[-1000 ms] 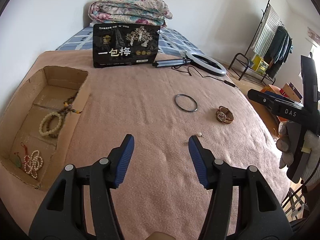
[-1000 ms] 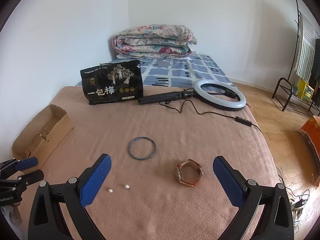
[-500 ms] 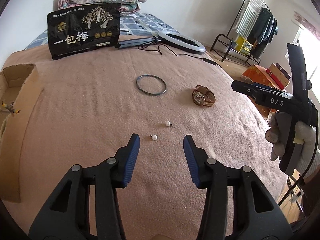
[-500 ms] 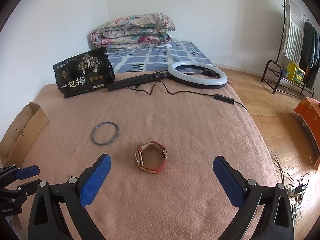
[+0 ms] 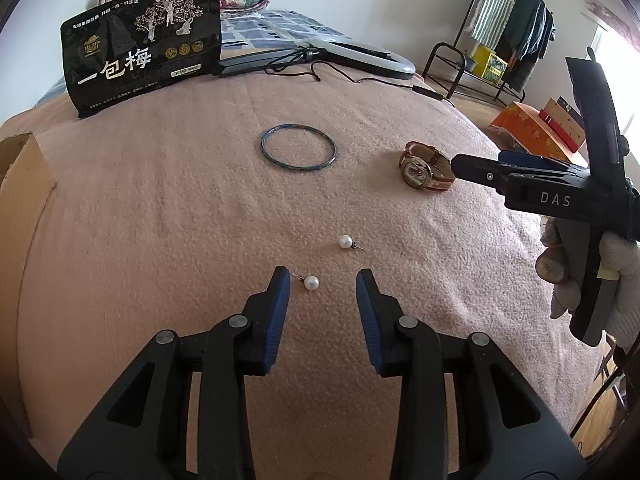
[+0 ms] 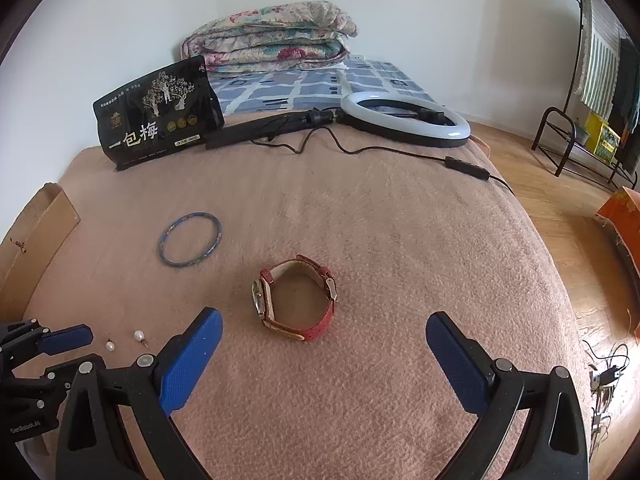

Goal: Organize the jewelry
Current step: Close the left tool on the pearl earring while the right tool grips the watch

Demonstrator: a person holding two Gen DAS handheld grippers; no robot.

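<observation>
Two pearl stud earrings lie on the pink blanket. The near earring [image 5: 311, 282] sits between the tips of my left gripper [image 5: 322, 276], close to its left finger. The jaws are closing and the pads do not touch it. The other earring [image 5: 345, 241] lies just beyond. A blue bangle [image 5: 298, 148] and a red-strapped watch [image 5: 424, 168] lie farther off. My right gripper [image 6: 324, 318] stands wide open, with the watch [image 6: 296, 300] just ahead of its tips and untouched. The cardboard box [image 5: 24, 184] shows only a corner at the left.
A black snack bag [image 5: 144, 52] stands at the back of the blanket beside a ring light [image 6: 404, 122], whose cable trails to the right. A folded quilt [image 6: 272, 40] lies behind. The bed drops off at the right to wooden floor with a clothes rack [image 5: 500, 32] and an orange box [image 6: 620, 216].
My left gripper swung right from the cardboard box, came down to the pearl earrings, and its jaws narrowed. My right gripper sank and moved in over the watch, still wide open.
</observation>
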